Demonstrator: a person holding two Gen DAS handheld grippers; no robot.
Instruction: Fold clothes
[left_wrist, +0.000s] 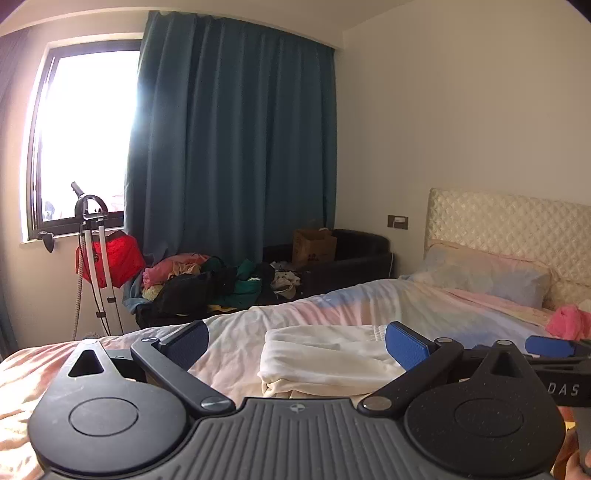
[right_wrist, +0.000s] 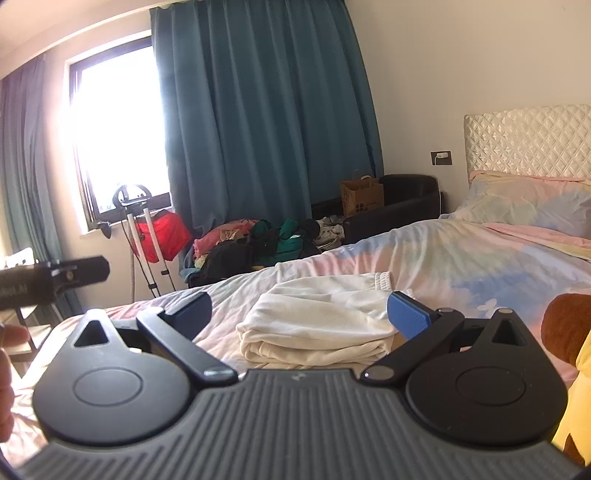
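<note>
A cream white garment (left_wrist: 321, 358) lies folded in a flat stack on the pastel bedspread (left_wrist: 369, 302). It also shows in the right wrist view (right_wrist: 317, 325). My left gripper (left_wrist: 297, 343) is open and empty, its blue pads either side of the stack and just short of it. My right gripper (right_wrist: 299, 314) is open and empty too, held just in front of the same stack. The right gripper's blue pad shows at the right edge of the left wrist view (left_wrist: 550, 347).
A pink cloth (left_wrist: 569, 321) lies on the bed near the pillow (left_wrist: 480, 273). A brown and yellow plush (right_wrist: 569, 350) sits at the right. Beyond the bed are a clothes pile (left_wrist: 207, 280), a garment steamer stand (left_wrist: 92, 258), a paper bag (left_wrist: 314, 247) and blue curtains (left_wrist: 236, 147).
</note>
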